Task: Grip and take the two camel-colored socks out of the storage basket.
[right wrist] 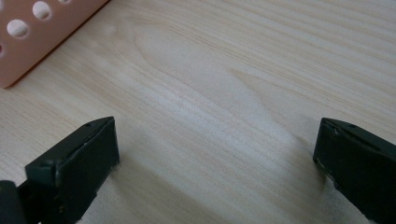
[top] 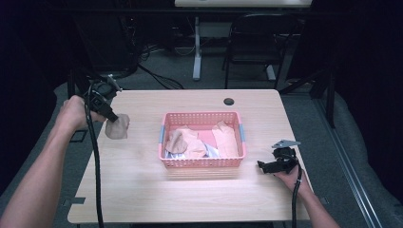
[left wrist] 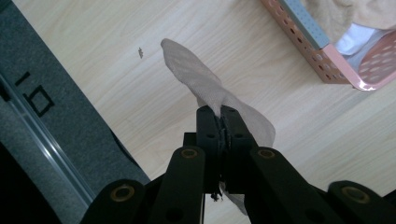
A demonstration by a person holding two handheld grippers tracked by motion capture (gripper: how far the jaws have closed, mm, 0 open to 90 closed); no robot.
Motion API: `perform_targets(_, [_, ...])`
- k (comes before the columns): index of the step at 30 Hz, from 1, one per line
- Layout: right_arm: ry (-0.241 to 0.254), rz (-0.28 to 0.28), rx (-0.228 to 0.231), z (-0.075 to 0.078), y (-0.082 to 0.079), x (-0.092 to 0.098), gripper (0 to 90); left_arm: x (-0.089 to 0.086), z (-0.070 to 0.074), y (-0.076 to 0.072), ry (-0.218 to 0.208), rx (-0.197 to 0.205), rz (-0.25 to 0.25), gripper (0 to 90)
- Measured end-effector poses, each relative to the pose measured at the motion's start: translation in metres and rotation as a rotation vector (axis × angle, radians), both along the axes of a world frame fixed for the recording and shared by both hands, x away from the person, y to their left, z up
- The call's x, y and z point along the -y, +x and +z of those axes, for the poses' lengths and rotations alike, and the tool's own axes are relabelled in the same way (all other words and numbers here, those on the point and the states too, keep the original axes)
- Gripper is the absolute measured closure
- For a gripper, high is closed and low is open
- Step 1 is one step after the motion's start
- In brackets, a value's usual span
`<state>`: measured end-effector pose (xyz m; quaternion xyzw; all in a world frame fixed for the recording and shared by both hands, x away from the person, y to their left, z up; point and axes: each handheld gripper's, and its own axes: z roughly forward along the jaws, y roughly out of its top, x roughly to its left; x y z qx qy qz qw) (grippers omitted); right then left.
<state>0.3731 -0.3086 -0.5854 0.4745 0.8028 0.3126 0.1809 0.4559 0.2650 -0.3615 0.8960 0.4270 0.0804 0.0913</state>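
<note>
left gripper [left wrist: 219, 116]: I've got it clamped on the cloth [left wrist: 201, 84], over the table [top: 142, 180], left of the basket [top: 202, 163]
right gripper [right wrist: 215, 158]: jaws wide apart, nothing in them, resting by basket

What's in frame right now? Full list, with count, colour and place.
sock: 1, beige, pinched in the left tool, hanging over the table's left part
basket: 1, pink, table centre
socks in the basket: several, peach and beige, over something white
table: 1, light wood
chair: 1, black, on the floor behind the table
left tool: 1, black, shut on the sock
right tool: 1, black, jaws open, low over the table right of the basket
</note>
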Motion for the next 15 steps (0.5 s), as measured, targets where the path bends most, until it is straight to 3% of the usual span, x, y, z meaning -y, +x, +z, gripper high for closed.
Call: perform_targets(15, [0.003, -0.001, 0.002, 0.000, 0.000, 0.000, 0.0, -0.023, -0.081, 0.009, -0.020, -0.047, 0.105, 87.7])
